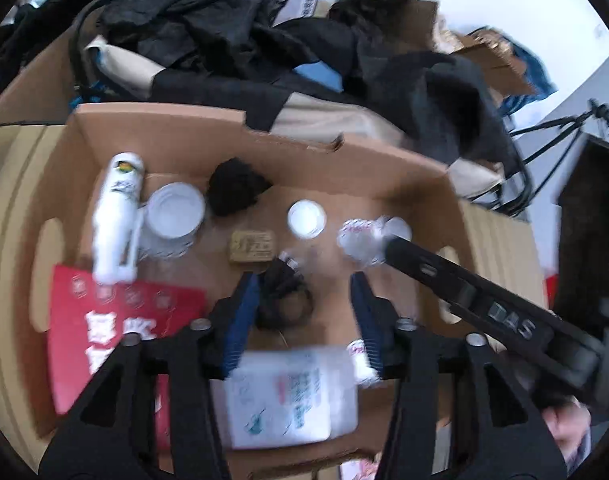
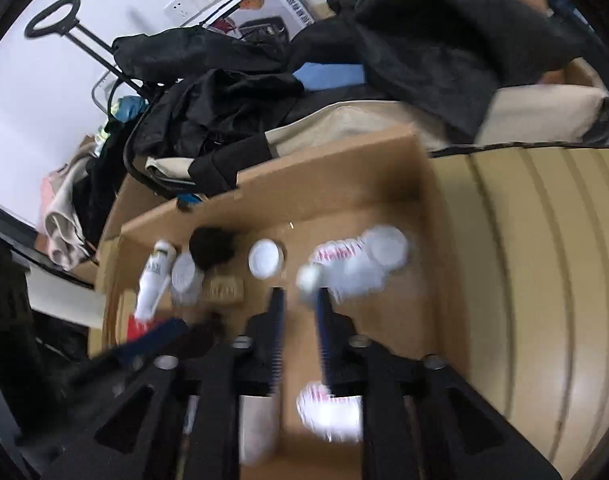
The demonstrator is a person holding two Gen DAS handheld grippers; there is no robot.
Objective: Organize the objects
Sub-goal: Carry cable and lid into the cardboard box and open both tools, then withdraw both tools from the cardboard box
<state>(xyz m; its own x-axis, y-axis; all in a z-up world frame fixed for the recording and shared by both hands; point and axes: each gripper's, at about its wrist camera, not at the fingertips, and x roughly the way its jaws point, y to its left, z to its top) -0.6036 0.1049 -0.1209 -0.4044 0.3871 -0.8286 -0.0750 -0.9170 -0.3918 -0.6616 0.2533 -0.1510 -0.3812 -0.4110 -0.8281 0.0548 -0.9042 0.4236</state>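
A cardboard box (image 1: 264, 136) holds a white bottle (image 1: 118, 216), a white tub (image 1: 174, 216), a black clump (image 1: 234, 190), a small tan block (image 1: 252, 245), a white cap (image 1: 306, 219), a clear plastic bottle with a red label (image 1: 364, 240), a red carton (image 1: 116, 328), a white pack (image 1: 288, 392) and a black cable (image 1: 282, 300). My left gripper (image 1: 306, 280) is open above the cable, empty. My right gripper (image 2: 300, 294) is open and empty, its right finger beside the clear bottle (image 2: 356, 264). It also shows in the left wrist view (image 1: 464, 292).
Dark clothes and bags (image 1: 232, 40) pile up behind the box. A slatted tan surface (image 2: 524, 280) lies right of the box. A trolley handle (image 2: 58, 20) stands at the back left.
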